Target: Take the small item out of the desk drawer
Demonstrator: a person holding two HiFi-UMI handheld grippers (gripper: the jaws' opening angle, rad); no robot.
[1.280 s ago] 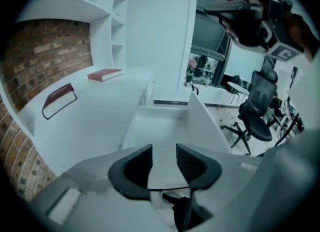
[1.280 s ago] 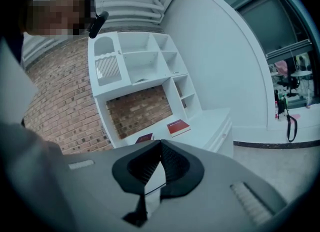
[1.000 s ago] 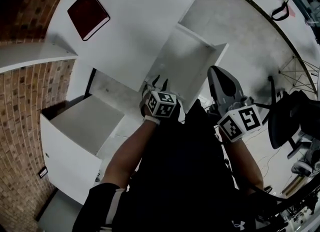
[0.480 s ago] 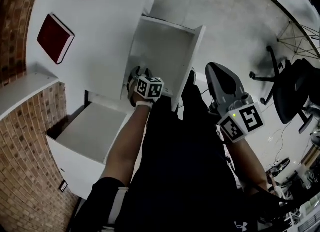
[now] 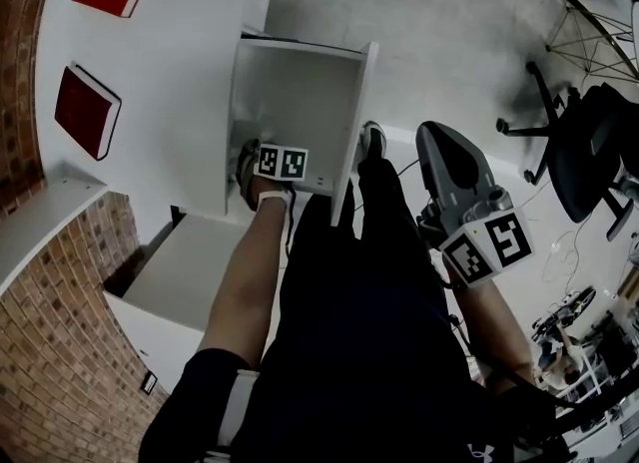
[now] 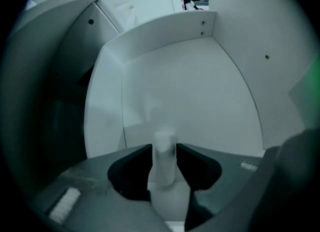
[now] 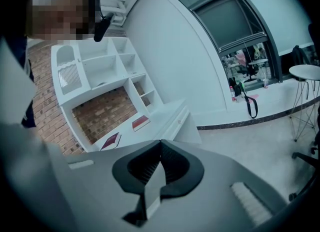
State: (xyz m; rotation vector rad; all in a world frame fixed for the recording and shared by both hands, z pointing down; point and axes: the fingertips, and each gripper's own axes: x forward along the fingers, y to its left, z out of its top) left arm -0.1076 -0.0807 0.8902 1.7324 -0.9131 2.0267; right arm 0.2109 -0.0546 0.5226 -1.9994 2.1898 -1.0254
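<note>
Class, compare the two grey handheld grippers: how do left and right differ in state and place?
The left gripper is clamped on a small white item; the right gripper is shut on nothing. The left reaches into the open white drawer; the right is held outside it. Both have dark jaws.

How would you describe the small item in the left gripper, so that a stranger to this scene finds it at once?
Start at the white desk and its upper open drawer, where the left gripper reaches in. The small white item stands clamped between its dark jaws: a stubby pale cylinder, the only loose thing visible in that drawer.
</note>
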